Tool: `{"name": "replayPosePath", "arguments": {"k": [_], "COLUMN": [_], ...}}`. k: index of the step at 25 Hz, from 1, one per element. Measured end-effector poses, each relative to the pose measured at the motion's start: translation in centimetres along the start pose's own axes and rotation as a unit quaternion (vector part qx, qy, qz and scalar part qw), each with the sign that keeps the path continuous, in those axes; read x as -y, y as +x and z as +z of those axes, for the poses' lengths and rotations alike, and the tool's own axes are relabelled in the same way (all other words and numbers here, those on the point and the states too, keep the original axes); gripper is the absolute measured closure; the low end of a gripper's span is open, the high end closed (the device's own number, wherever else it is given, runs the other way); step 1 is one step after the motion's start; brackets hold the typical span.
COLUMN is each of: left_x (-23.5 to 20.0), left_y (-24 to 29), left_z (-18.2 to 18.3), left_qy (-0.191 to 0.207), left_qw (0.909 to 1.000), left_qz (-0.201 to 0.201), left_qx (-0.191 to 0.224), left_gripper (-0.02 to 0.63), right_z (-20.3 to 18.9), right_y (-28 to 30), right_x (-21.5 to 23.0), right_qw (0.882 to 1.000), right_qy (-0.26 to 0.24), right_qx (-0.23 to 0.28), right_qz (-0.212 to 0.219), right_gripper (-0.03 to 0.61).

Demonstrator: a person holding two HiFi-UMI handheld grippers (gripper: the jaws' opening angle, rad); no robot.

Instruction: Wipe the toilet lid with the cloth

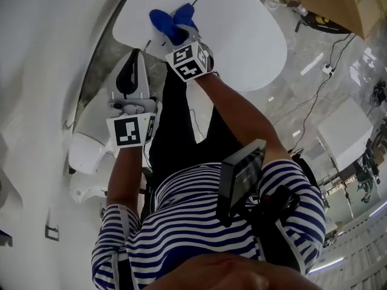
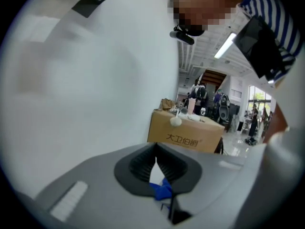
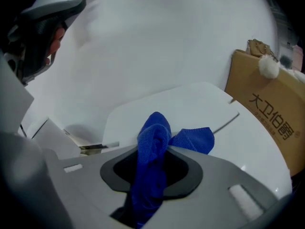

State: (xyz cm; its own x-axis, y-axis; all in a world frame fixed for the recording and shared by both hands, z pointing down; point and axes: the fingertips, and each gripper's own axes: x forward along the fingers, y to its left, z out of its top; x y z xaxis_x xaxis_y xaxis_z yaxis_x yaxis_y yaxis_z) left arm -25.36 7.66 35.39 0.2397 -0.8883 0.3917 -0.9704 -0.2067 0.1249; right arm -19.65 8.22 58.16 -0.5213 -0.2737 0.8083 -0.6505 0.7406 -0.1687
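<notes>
The white toilet lid [image 1: 242, 35] fills the top of the head view and lies below the jaws in the right gripper view [image 3: 190, 109]. My right gripper [image 1: 173, 36] is over the lid's near left part, shut on a bunched blue cloth [image 1: 172, 22]. The cloth [image 3: 152, 142] runs up between those jaws [image 3: 153, 162], and a corner of it flops onto the lid. My left gripper [image 1: 129, 71] hangs left of the lid beside the white toilet body, clear of the cloth. Its jaws [image 2: 156, 165] meet in a thin line. A small blue bit sits at their base.
A brown cardboard box [image 3: 271, 109] stands just beyond the lid's far edge, also seen past the left jaws [image 2: 188, 132]. A white curved wall [image 1: 42, 53] lies on the left. Cables [image 1: 314, 101] and a white box [image 1: 344, 132] are on the floor at right.
</notes>
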Motion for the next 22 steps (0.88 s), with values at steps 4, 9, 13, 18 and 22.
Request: {"name": "replayPosePath", "arguments": {"k": [4,9,13,18,22], "left_x": [3.9,9.7,15.2,21.8,27.8], "left_y": [1.6,3.5,4.7,5.8,7.9], "left_z": [0.7,1.5,1.7,1.4,-0.3], "left_qy": [-0.001,0.015,0.029,0.042,0.051], "left_qw": [0.9998,0.9981,0.9954,0.9907,0.9865], "left_qz": [-0.018,-0.060,-0.092,-0.129,-0.155], "left_qx": [0.008,0.002,-0.002,-0.006,-0.012], "left_gripper": [0.612,0.612,0.612,0.612,0.612], "right_z": [-4.7,-9.8,-14.7,-20.7,-27.1], "right_y": [-3.2,-7.3,-10.7,-14.7,-17.3], "right_x": [2.1,4.3,6.1,7.9,10.8], "right_qw": [1.000,0.998,0.997,0.994,0.989], "right_qy": [0.009,0.042,0.062,0.089,0.117], "right_qx": [-0.016,-0.029,-0.039,-0.053,-0.065], "right_qz": [-0.010,-0.023,-0.034,-0.046,-0.060], "right_gripper": [0.463,0.463,0.463,0.463,0.463]}}
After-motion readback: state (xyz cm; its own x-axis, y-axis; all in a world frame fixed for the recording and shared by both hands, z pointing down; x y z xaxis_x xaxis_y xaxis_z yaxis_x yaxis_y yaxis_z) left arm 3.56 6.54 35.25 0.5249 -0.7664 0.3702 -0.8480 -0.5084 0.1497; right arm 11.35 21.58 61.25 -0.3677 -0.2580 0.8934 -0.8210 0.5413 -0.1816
